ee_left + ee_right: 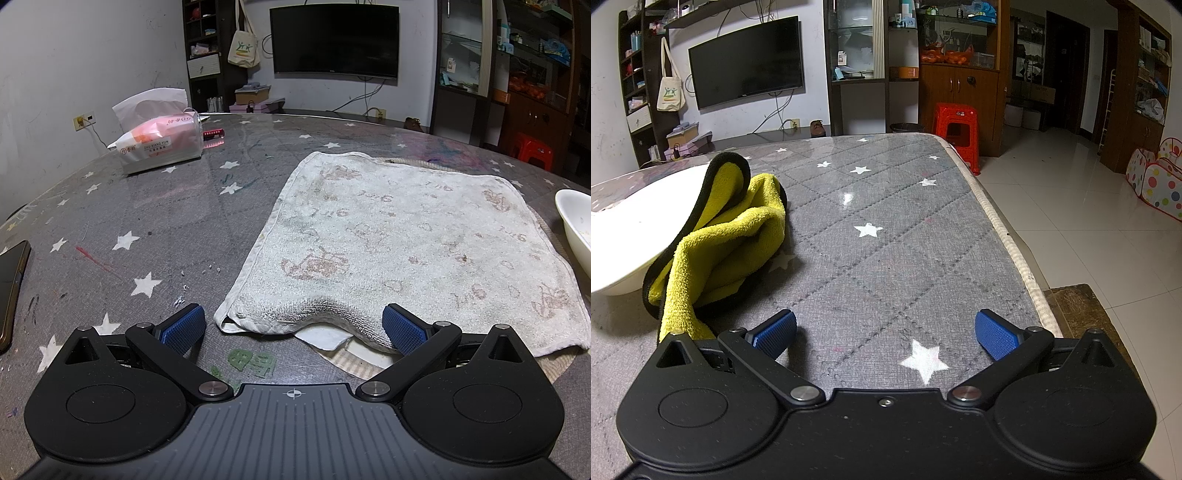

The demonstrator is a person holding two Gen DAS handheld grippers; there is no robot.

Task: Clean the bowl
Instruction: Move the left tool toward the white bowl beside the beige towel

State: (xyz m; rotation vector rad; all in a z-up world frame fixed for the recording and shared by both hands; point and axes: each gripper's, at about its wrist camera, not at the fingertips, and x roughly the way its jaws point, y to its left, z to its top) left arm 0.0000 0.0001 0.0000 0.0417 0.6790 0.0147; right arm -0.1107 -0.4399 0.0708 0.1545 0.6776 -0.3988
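My left hand-held gripper and right hand-held gripper both stand wide open, holding nothing. The bowl sits ahead-left of my right one, with the yellow cloth draped against its rim, and far right of my left one, beyond the white towel. I judge that tugging the cloth carelessly could tip or slide the bowl across the slick counter.

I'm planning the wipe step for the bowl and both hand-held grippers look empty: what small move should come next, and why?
Probably swing the right hand-held gripper left onto the yellow cloth and close on it. Both jaws stand open holding nothing, the cloth lies bunched against the white bowl, and the bowl shows specks inside, so wiping needs the cloth in hand first.
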